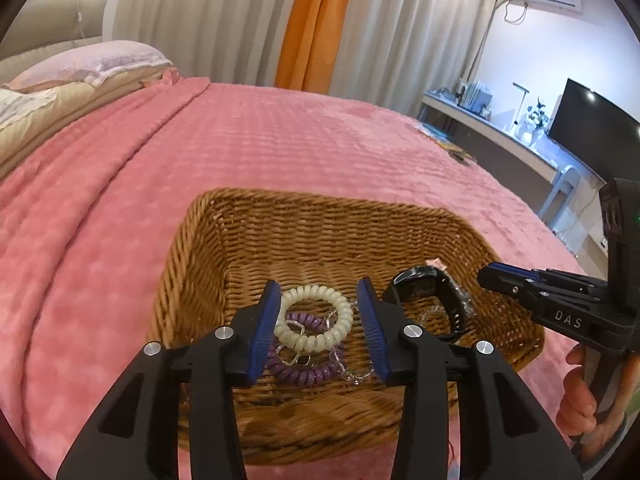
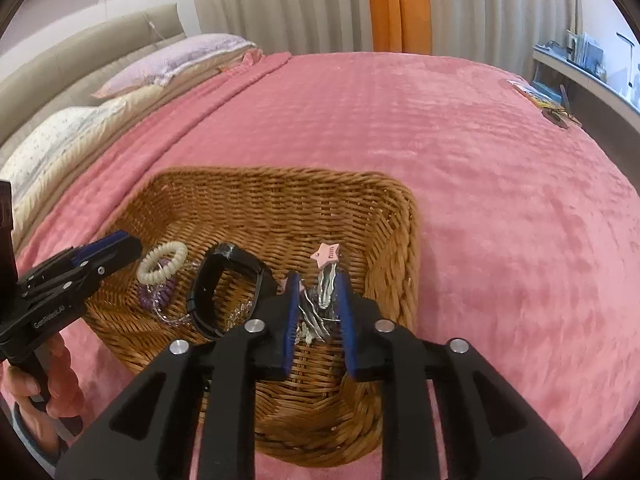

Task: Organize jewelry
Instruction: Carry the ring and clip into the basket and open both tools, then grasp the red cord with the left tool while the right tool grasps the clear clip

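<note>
While both tongs hang over the basket [image 2: 404, 240], the right gripper [image 2: 318, 304] stands loose around the star hair clip [image 2: 328, 276], which points to 12 o'clock. The left gripper [image 1: 320, 328] gapes around the white coil bracelet [image 1: 316, 316].

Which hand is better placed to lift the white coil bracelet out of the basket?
Left. Its tongs stand open astride the white coil bracelet in the basket; the right tongs are over the star hair clip.

both views are bright and evenly lit by soft indoor light, with faint shadows. fisheye distortion bends the edges and dark vignettes fill the corners. focus is sharp, without glare.
</note>
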Available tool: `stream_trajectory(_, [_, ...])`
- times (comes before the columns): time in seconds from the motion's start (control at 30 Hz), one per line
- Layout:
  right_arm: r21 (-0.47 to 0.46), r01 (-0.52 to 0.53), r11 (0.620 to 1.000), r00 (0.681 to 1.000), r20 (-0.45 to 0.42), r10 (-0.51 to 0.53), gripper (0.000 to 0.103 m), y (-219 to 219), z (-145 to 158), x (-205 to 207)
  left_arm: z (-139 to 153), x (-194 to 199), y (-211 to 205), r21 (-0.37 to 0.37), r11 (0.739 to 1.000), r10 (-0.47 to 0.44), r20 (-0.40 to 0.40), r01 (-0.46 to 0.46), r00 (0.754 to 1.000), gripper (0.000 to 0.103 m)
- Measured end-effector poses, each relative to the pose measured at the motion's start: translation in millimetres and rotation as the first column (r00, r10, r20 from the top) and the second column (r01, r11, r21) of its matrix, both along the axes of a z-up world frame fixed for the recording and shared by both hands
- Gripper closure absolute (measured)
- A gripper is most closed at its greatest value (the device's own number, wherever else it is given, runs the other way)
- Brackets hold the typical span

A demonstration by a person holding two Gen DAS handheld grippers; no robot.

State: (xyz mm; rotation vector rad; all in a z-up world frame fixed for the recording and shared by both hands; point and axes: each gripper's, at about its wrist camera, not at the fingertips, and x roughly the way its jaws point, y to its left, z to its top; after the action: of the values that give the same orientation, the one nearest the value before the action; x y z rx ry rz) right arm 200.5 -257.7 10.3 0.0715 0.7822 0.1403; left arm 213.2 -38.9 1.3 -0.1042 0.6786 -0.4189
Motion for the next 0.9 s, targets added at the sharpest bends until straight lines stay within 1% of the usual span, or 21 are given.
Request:
stream_trajectory(0.13, [0.052, -0.004, 0.999, 0.999, 0.043, 0.001, 0.085, -7, 13, -14, 14, -18, 7, -0.031, 1.0, 0.001, 0.04, 0.0, 0.999, 0.063])
stream_trajectory(0.23, [0.083, -0.018, 0.996, 0.996, 0.083, 0.011, 0.084, -6, 27, -32, 27, -40, 12, -0.051, 0.999, -0.005, 0.068, 0.008, 0.998, 0.063])
stream_trajectory(0.3, [0.09, -0.027, 0.996, 0.993, 0.113, 0.016, 0.079, -3, 37, -50, 34, -57, 16, -0.07, 0.997, -0.017, 0.085, 0.023, 0.996, 0.06])
stream_trajectory(0.37, [0.091, -0.034, 0.995, 0.991, 0.135, 0.021, 0.072, 0, 44, -65, 39, -74, 18, -0.078, 0.996, -0.029, 0.092, 0.036, 0.995, 0.06])
stream_trajectory(0.43, [0.098, -0.048, 0.994, 0.987, 0.158, 0.032, 0.067, 6, 49, -85, 39, -93, 20, -0.083, 0.996, -0.033, 0.094, 0.041, 0.995, 0.06])
stream_trajectory(0.47, [0.1, -0.056, 0.993, 0.985, 0.167, 0.038, 0.064, 9, 50, -97, 37, -102, 20, -0.085, 0.996, -0.034, 0.086, 0.042, 0.996, 0.06])
stream_trajectory(0.57, [0.096, -0.07, 0.993, 0.984, 0.17, 0.053, 0.064, 20, 46, -120, 26, -116, 18, -0.077, 0.996, -0.038, 0.036, 0.041, 0.999, 0.06])
stream_trajectory(0.63, [0.077, -0.087, 0.993, 0.985, 0.156, 0.075, 0.064, 30, 38, -133, 12, -122, 14, -0.062, 0.997, -0.042, -0.003, 0.042, 0.999, 0.06])
stream_trajectory(0.7, [0.041, -0.088, 0.995, 0.988, 0.128, 0.082, 0.064, 41, 25, -141, -2, -122, 10, -0.04, 0.999, -0.036, -0.05, 0.034, 0.998, 0.06])
stream_trajectory(0.8, [0.048, -0.082, 0.995, 0.993, 0.094, 0.078, 0.064, 48, 6, -146, -21, -120, 5, -0.028, 0.999, -0.047, -0.101, 0.044, 0.994, 0.06])
stream_trajectory(0.9, [0.027, -0.053, 0.998, 0.996, 0.076, 0.05, 0.064, 55, -13, -146, -35, -119, 1, -0.023, 0.998, -0.054, -0.138, 0.052, 0.989, 0.06])
